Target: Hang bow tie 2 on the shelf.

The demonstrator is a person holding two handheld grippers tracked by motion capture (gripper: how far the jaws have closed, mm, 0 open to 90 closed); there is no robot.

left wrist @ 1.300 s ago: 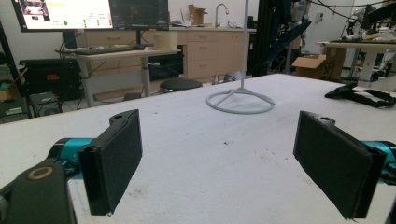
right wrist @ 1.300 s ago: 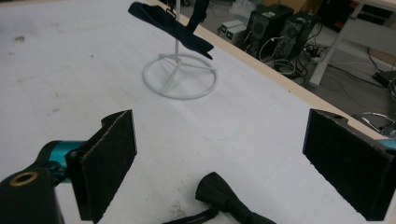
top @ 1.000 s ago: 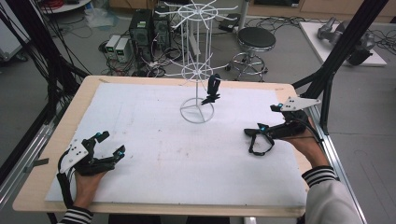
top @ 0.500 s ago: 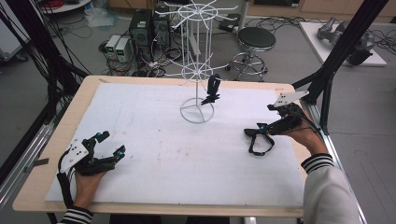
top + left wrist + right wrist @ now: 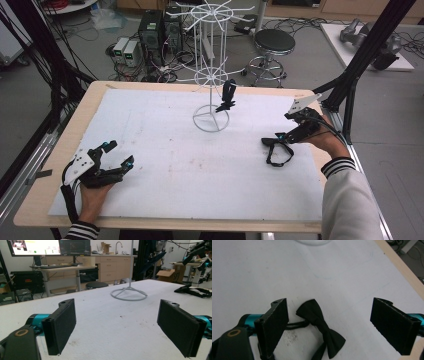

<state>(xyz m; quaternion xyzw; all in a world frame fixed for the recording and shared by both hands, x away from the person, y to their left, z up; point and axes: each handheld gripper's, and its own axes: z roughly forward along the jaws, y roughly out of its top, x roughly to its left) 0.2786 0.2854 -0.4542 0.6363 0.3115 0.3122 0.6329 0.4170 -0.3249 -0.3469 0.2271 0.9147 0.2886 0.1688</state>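
Movement since a second ago belongs to the right tool [image 5: 280, 138]: it has tipped up and drawn slightly toward the far right edge of the tabletop [image 5: 45, 200], its grey plate now raised. I judge this a re-aiming over the black bow tie [image 5: 278, 150] before a grasp, not a retreat. The bow tie lies flat on the white tabletop cover at the right side, its strap looped toward the near edge, just under and near of the tool's tips. In the right gripper view the jaws stand spread wide, the bow tie [image 5: 322, 326] between them but closer to the left jaw, untouched. Another black bow tie [image 5: 228, 96] hangs on the white wire display stand [image 5: 212, 80] at the far middle. The left tool [image 5: 116, 156] has not moved; it rests at the near left, jaws spread, holding nothing.
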